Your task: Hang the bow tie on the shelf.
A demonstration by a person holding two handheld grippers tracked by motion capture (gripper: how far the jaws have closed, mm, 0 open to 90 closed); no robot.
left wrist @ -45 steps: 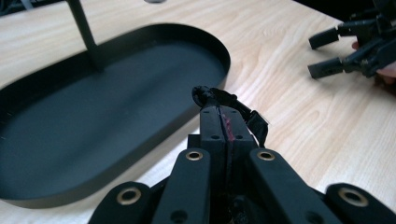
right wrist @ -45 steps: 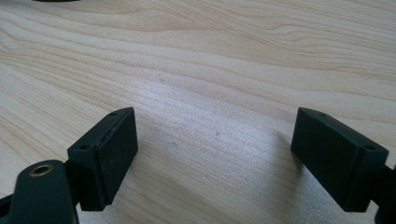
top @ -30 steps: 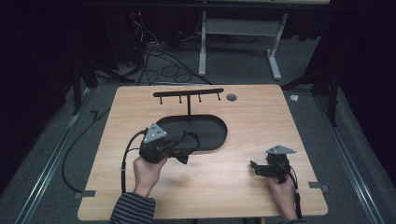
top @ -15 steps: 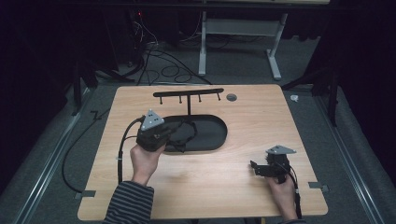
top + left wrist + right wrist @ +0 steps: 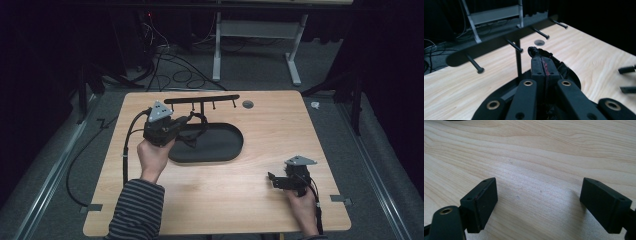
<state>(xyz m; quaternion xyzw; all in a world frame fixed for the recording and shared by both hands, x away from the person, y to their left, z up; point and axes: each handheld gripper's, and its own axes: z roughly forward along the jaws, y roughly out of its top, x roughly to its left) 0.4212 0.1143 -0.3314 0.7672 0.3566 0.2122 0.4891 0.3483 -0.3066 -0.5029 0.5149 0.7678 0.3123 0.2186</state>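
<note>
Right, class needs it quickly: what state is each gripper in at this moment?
Left gripper: shut on a thin black item, lifted near the peg rack.
Right gripper: open, holding nothing, above the table.

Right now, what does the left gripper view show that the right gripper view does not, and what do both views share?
The left gripper view shows the left gripper with its fingers closed on a black cord, held up just below the pegs of a black rack. The rack's dark oval base lies under the fingers.

The right gripper view shows the right gripper with its fingers wide apart and nothing between them.

Both views share the light wooden table.
</note>
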